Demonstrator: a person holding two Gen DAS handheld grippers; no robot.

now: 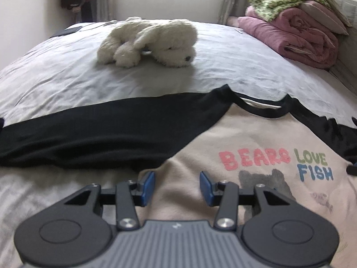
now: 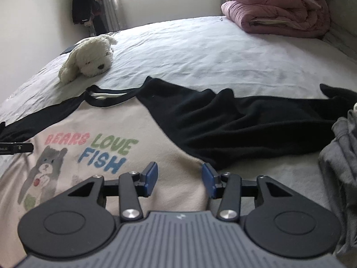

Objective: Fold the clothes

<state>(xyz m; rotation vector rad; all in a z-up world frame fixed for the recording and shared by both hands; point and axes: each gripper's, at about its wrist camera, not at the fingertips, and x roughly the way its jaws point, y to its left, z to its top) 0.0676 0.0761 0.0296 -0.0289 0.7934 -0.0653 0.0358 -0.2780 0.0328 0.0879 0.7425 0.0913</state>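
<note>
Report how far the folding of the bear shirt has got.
Done: the shirt lies spread face up on the bed, both black sleeves out flat. In hand: nothing; the left gripper and right gripper hover open over its body. Left: every fold, plus the grey garment beside it.

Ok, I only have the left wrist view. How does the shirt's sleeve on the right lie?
Observer: The right sleeve lies spread sideways on the bed, rumpled, not folded in.
Operator: Are the right tongs on it?
Observer: No. The right tongs are open with nothing between them, above the shirt where body meets sleeve.
Operator: Anything else on that side?
Observer: A grey garment is heaped at the right, just past the sleeve.
</note>
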